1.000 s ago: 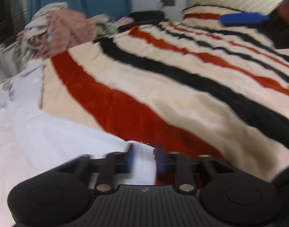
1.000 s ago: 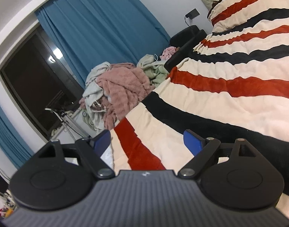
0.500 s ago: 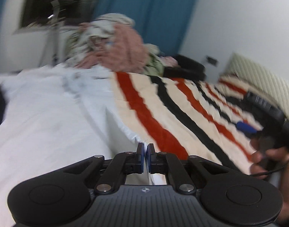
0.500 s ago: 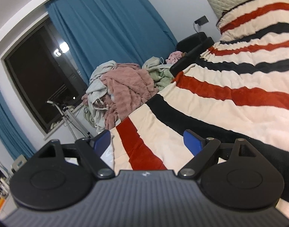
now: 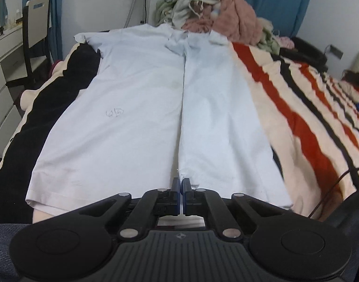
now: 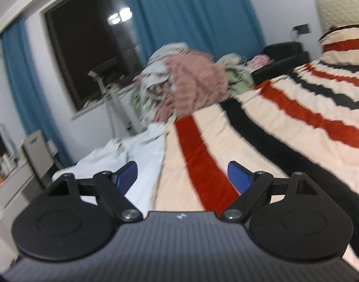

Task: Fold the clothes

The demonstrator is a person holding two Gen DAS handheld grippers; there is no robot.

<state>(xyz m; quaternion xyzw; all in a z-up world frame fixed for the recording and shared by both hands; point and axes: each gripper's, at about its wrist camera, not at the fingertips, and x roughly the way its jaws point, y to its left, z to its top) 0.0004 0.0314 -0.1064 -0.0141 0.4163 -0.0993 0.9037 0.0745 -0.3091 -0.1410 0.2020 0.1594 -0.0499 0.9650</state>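
Only the left view shows the white shirt point(image 5: 137, 108) whole, right half folded over; left gripper point(image 5: 181, 189) now pinches its hem at 6 o'clock; right gripper point(image 6: 181, 176) stays wide, empty.

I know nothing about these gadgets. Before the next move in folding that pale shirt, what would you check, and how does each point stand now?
1. Pale shirt lies flat on the striped blanket: ok.
2. Right side panel folded in to the middle line: ok.
3. Left gripper shut at the hem; cloth actually between its fingers: cannot tell.
4. Right gripper open, holding nothing: ok.
5. Laundry pile away from the collar: not ok, it touches.
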